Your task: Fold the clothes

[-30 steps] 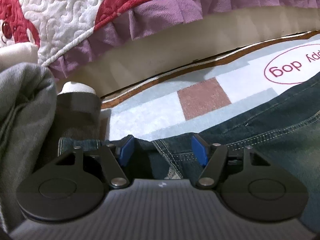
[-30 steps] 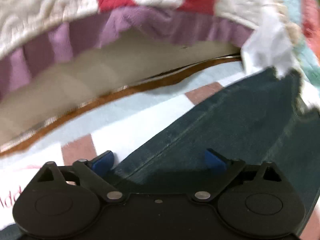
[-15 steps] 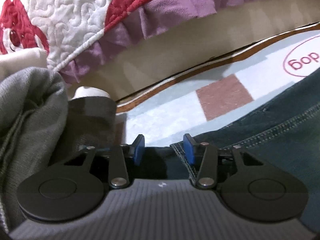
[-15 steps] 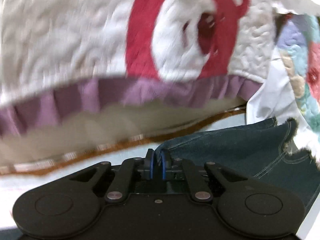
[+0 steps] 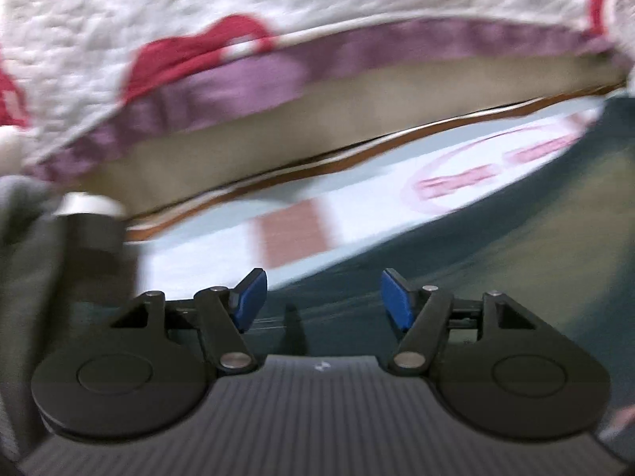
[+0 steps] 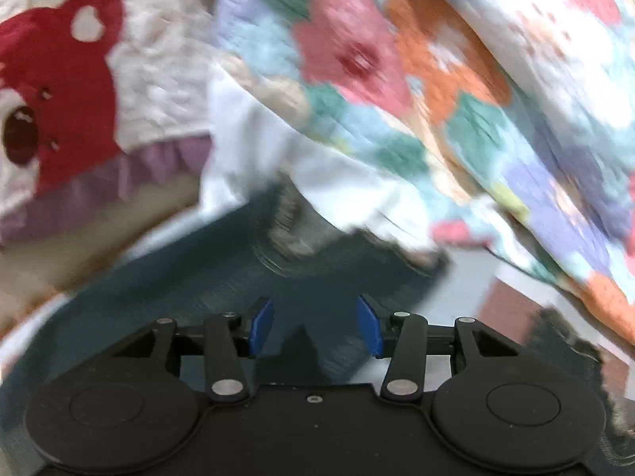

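Dark blue jeans (image 5: 496, 246) lie on a patterned mat (image 5: 357, 206). In the left wrist view my left gripper (image 5: 321, 297) is open, its blue pads apart just above the jeans' near edge, holding nothing. In the right wrist view the jeans (image 6: 190, 277) stretch ahead to a frayed hem. My right gripper (image 6: 315, 325) is open over the denim, pads apart and empty. Both views are motion-blurred.
A white quilt with red bears and a purple frill (image 5: 198, 79) hangs over the mat's far edge. A grey garment (image 5: 24, 261) lies at the left. A flowered quilt (image 6: 456, 99) and white cloth (image 6: 278, 158) lie at the right.
My left gripper opened wider and slid along the jeans. My right gripper, shut on the jeans' edge half a second ago, has let go and swung right towards the flowered quilt.
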Tool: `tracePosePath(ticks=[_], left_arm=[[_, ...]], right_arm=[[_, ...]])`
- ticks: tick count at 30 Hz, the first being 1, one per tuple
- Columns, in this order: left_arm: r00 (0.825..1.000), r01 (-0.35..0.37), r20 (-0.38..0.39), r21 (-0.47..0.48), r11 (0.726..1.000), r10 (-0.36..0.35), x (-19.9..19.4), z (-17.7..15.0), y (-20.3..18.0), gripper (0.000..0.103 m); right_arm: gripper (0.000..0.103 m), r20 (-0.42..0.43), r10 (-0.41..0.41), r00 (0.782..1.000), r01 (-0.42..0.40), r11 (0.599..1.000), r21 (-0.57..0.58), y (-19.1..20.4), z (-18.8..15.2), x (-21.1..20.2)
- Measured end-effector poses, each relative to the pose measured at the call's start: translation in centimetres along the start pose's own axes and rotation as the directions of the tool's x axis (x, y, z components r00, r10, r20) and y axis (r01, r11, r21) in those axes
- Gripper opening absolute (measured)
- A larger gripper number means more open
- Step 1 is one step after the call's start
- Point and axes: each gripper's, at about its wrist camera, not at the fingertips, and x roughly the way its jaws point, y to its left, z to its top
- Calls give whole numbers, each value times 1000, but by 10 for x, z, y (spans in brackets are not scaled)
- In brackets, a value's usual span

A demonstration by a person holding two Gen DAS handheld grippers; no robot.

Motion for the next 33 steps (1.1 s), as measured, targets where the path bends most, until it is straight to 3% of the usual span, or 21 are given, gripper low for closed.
tracePosePath(ticks=[3,6,9,11,13,14,18,19,20,21,23,25,27,29,33], left_arm=[[989,146,-8,-28,989,-146,-2,5,-35,64],[976,217,-30,3,976,-217,0,7,-72,64],[965,260,-51,42,965,-258,0,7,-105,64],[975,220,-19,25,975,-219,2,2,-114,64],[985,173,-15,-1,985,-173,8,-4,-118,64],[985,172,-28,-10,985,-172,10,-7,-117,64],[985,165,-63,23,986,-163,9,-22,-113,64],[981,180,-73,15,983,-179,10,-26,-110,64],[977,196,-83,5,981,-195,10,-29,-107,64],[973,212,-93,-5,977,-211,10,-33,-104,64],[970,224,-101,-1,975,-223,10,-38,-101,64],[972,217,-98,27,976,-213,8,-41,-101,64],[971,216,-112,55,975,-209,6,-39,-102,65],[967,239,-108,62,969,-231,1,-39,-97,65],[947,316,-81,42,948,-312,-14,-47,-83,67]], right_arm=[[54,-8,92,996,-89,977,195,-34,-17,7],[66,42,197,979,-197,889,413,-64,-32,14],[69,69,275,959,-279,872,401,-58,-25,32],[69,65,273,960,-278,899,338,-43,-21,37],[39,58,265,962,-271,924,269,-26,-18,41],[8,85,267,960,-279,935,220,-18,-8,33],[5,214,289,933,-299,954,11,12,36,-4],[5,271,290,918,-269,957,-112,24,43,-24],[4,323,268,908,-197,951,-237,35,44,-41],[5,343,231,910,-123,944,-308,39,41,-46],[7,247,117,962,-25,938,-345,35,36,-25],[11,160,-16,987,74,927,-367,30,27,-2],[11,98,-135,986,161,930,-331,17,18,15],[8,44,-189,981,194,950,-245,-2,12,21],[8,6,-285,958,278,927,-253,-23,-1,22]])
